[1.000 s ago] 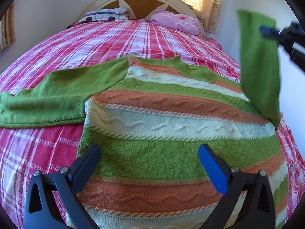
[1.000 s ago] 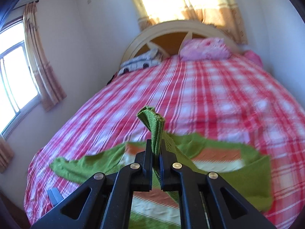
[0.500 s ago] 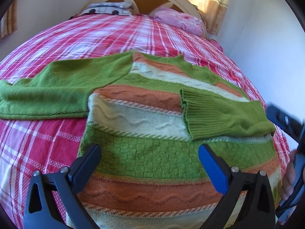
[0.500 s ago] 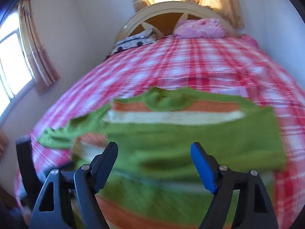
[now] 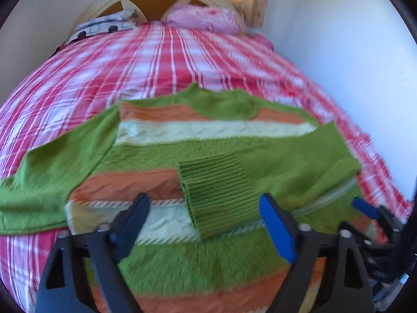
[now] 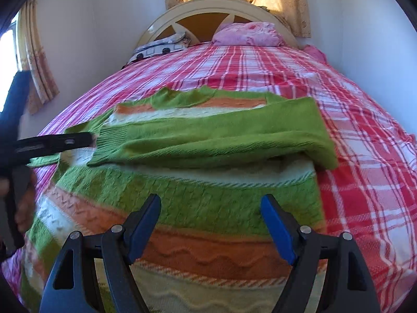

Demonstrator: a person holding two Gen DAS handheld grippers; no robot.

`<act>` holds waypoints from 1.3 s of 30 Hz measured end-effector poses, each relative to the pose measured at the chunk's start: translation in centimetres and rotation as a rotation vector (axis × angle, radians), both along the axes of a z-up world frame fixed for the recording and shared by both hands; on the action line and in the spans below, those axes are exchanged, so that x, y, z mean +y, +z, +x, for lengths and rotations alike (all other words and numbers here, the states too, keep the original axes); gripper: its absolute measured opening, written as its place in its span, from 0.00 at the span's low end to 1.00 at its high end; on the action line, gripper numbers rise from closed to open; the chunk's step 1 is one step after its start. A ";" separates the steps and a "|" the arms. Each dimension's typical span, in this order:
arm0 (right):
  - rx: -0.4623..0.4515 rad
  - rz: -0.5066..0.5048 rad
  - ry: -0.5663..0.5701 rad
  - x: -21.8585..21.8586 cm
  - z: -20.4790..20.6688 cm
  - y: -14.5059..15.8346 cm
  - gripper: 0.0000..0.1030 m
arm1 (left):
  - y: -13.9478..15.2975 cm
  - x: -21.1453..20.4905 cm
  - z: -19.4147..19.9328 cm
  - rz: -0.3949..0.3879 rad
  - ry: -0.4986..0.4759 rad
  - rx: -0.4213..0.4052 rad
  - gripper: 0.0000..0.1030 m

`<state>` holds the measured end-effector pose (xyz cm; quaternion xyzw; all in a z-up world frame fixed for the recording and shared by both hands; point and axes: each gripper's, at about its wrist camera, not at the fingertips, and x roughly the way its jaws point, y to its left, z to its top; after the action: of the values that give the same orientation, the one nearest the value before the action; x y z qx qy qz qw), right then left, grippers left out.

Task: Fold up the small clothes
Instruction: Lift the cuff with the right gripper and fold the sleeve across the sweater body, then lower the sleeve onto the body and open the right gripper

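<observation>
A striped green, orange and cream knit sweater (image 5: 208,266) lies flat on the bed; it also shows in the right wrist view (image 6: 208,203). Its right sleeve (image 5: 286,167) is folded across the chest, ribbed cuff (image 5: 216,193) near the middle; the same sleeve (image 6: 213,133) shows in the right wrist view. The left sleeve (image 5: 57,172) lies stretched out sideways. My left gripper (image 5: 206,221) is open and empty, hovering over the cuff. My right gripper (image 6: 211,221) is open and empty over the lower body of the sweater; it also shows in the left wrist view (image 5: 370,216).
The bed has a red and white plaid cover (image 6: 365,135). A pink pillow (image 6: 247,35) and a patterned pillow (image 6: 156,49) lie against the cream headboard (image 6: 208,7). A white wall runs close along the bed's right side (image 5: 351,65). Curtains hang at the left (image 6: 39,78).
My right gripper carried the right sleeve across the sweater, opened and let it go, then drew back. My left gripper moved in over the folded cuff, staying open.
</observation>
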<state>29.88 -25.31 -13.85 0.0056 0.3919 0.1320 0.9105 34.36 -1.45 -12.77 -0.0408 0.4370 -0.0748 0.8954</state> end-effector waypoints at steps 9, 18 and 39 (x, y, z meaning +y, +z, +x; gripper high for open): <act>0.011 -0.014 -0.005 0.3 -0.3 -0.8 0.80 | -1.8 -1.3 1.9 -0.094 -0.065 0.032 0.08; -0.007 -0.040 -0.004 0.8 -0.7 -0.7 0.80 | 3.9 0.8 0.7 -0.112 -0.088 -0.116 0.08; 0.023 0.041 -0.002 -0.2 -0.4 -0.5 0.81 | -2.1 7.2 1.2 -0.117 0.087 -0.025 0.10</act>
<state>29.45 -25.49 -14.38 0.0261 0.3994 0.1393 0.9058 35.60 5.73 -14.88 -0.1110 0.4185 -0.0620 0.8993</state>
